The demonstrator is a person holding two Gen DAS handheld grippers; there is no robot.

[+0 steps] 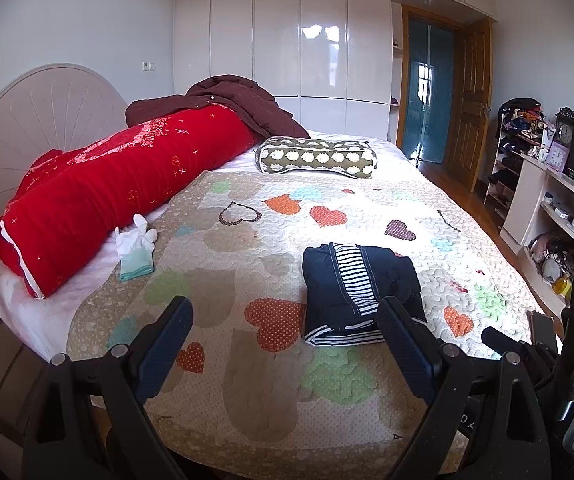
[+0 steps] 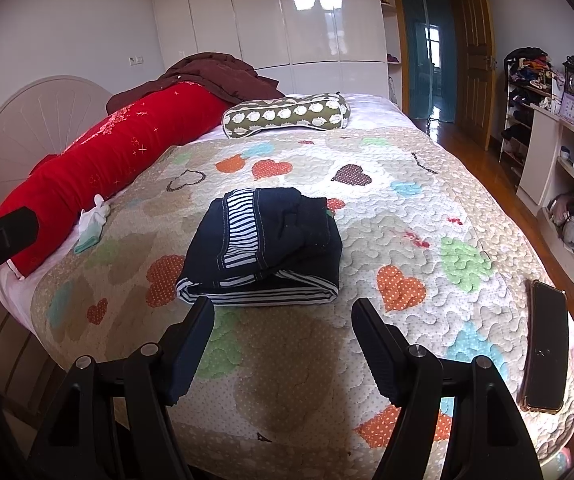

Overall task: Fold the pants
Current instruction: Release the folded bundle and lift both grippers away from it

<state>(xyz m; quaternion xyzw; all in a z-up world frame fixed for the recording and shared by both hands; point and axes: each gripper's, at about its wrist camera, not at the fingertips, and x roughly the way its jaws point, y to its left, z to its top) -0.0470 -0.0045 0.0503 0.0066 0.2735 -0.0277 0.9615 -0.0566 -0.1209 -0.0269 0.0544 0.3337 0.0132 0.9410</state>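
The dark blue pants [image 2: 263, 248] with a striped lining lie folded into a compact bundle on the heart-patterned quilt [image 2: 407, 208]. In the left wrist view the same pants [image 1: 359, 288] sit just beyond the right finger. My left gripper [image 1: 283, 308] is open above the quilt, nothing between its fingers. My right gripper [image 2: 283, 308] is also open, hovering just short of the bundle's near striped edge, not touching it. A finger of the left gripper [image 2: 7, 228] pokes in at the left edge of the right wrist view.
A long red bolster [image 1: 119, 184] and a brown garment [image 1: 223, 104] lie along the headboard side. A dotted olive pillow [image 1: 315, 158] sits at the far end, white-and-teal gloves [image 1: 137, 248] beside the bolster. A phone [image 2: 545, 344] lies near the bed's right edge; shelves stand right.
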